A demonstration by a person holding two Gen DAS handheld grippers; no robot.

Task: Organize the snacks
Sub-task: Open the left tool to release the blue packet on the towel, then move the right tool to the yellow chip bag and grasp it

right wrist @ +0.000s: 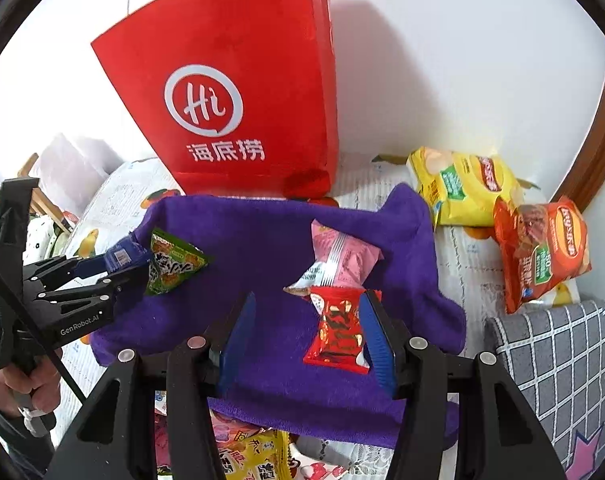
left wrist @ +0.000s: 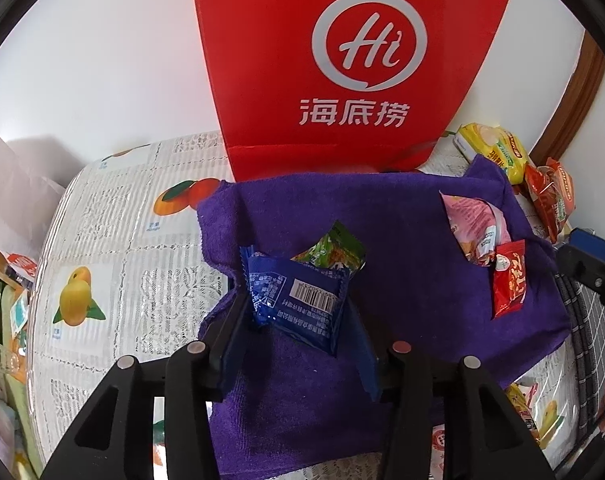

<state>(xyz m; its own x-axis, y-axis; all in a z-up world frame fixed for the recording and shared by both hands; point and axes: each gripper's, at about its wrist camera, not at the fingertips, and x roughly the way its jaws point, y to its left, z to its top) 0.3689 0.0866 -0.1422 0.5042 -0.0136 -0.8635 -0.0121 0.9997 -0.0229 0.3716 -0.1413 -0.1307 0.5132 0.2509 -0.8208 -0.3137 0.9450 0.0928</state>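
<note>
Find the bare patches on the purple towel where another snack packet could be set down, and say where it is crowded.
The purple towel is bare in its middle, between the green packet and the pink packet, and along its back strip before the red bag. It is crowded at the left, around the blue packet, and at the right, around the red candy packet.

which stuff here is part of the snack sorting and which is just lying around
Part of the job:
blue packet
green packet
pink packet
red packet
purple towel
yellow chip bag
orange chip bag

Just lying about:
red paper bag
checked grey cushion
</note>
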